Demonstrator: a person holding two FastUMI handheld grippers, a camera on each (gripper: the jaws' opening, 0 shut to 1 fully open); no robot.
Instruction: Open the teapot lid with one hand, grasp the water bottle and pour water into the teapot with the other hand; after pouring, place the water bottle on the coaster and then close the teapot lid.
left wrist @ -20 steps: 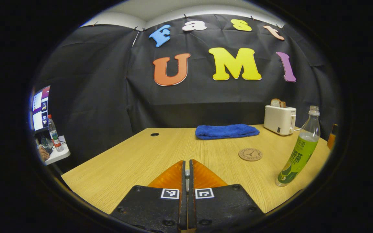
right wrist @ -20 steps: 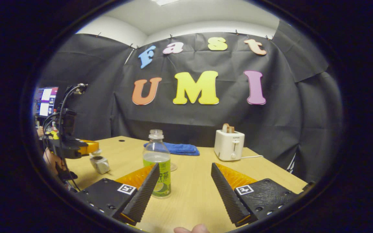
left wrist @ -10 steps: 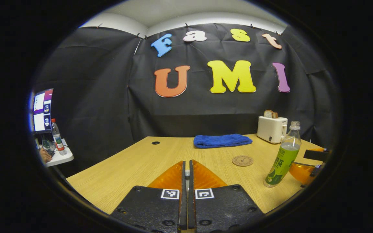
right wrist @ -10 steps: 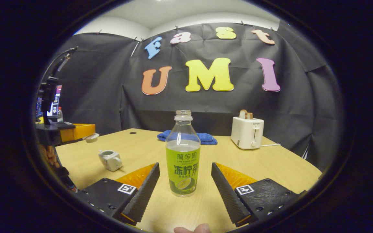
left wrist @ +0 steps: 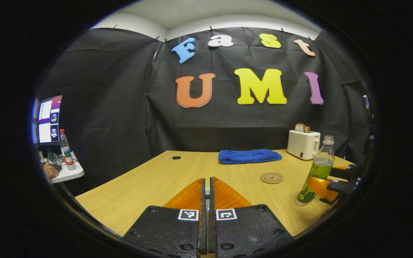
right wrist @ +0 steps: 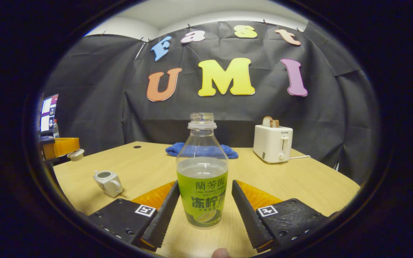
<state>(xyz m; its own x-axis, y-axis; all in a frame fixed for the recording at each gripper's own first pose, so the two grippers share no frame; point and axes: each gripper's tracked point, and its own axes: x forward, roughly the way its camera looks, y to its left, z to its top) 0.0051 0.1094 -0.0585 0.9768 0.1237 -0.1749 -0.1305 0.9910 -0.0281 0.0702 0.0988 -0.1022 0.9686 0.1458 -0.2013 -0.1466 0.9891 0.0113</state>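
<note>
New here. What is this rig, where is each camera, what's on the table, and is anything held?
There is no robot arm. A person holds one two-finger tool in each hand, and a fisheye camera rides on each tool, looking forward along its fingers.

The left gripper view looks along the left hand-held gripper, whose fingers are closed. The right gripper view shows it farther off at the left, with the teapot lid at its tip, so it seems to hold the lid.

The right gripper view looks along the right hand-held gripper. It is open, one finger on each side of the uncapped water bottle, not clearly squeezing it.

On the wooden table stand the lidless teapot, a round coaster, a blue towel and a toaster.
</note>
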